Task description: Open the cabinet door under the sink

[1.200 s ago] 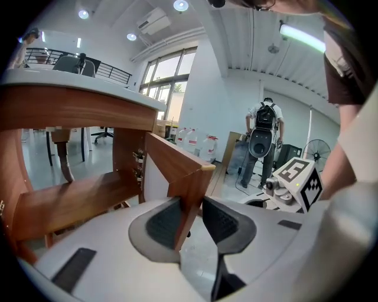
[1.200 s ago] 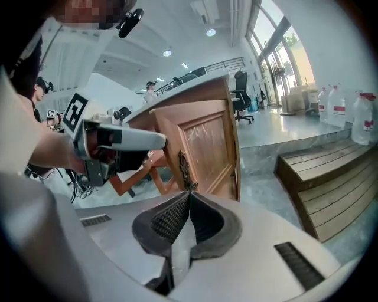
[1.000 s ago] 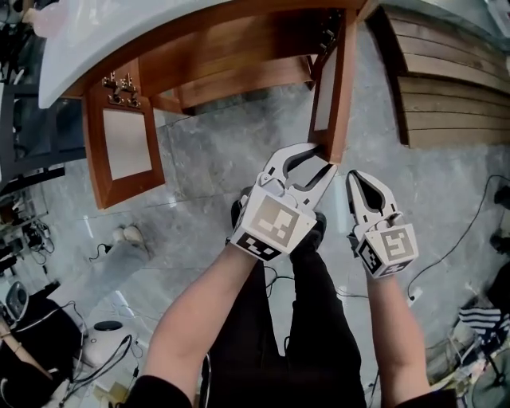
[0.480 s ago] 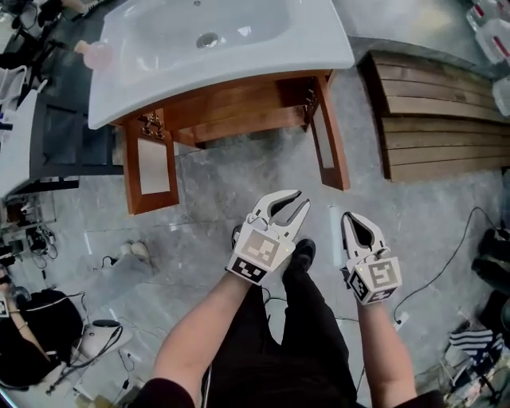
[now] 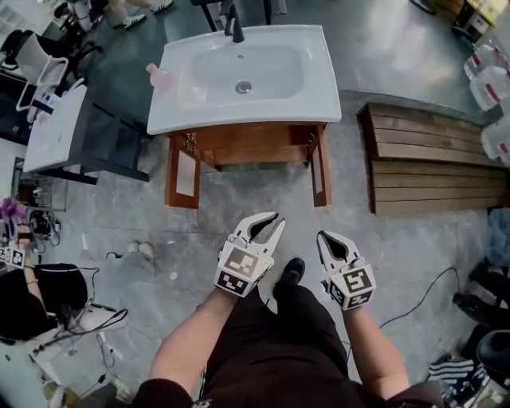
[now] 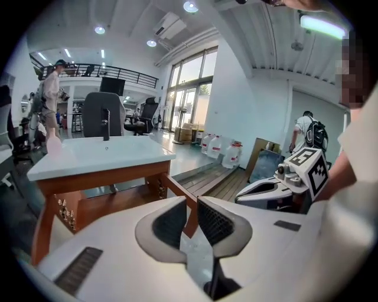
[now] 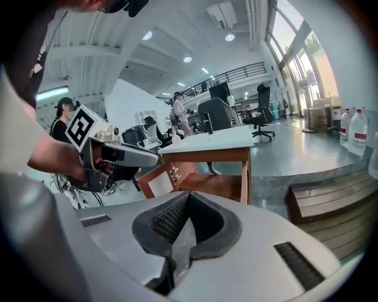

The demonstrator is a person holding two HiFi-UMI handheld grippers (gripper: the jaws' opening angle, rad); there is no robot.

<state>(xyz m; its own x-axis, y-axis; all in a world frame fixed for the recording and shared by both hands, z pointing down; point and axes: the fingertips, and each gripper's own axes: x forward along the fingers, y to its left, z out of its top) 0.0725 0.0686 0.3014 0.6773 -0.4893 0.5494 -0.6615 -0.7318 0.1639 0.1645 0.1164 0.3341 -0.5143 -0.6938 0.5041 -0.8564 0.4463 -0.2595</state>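
The left gripper has smooth white plastic jaws lined with dark, ribbed rubber pads. Its jaws have just been closing and stand a narrow gap apart, with nothing between them. The right gripper has the same white shell and black cross-hatched pads; its jaws are pressed together, tips meeting in a point, and it holds nothing. Each gripper carries a cube with black and white square markers at its back and is held in a bare hand, forearms reaching forward over dark trousers.

Below the grippers lies a grey, marbled stone floor, polished and veined. Beyond it, well apart from both grippers, stands the cabinet, made of reddish-brown varnished wood. A door stands swung out from the cabinet's front at one side, and a second door at the other. Each is a narrow wooden frame round a pale flat panel. The inside between them is bare wood. On top sits a white, glossy rectangular sink with a rounded bowl, a metal drain and a black tap. A pale pink bottle rests on its rim. To the side lies a slatted platform of dark wooden planks.
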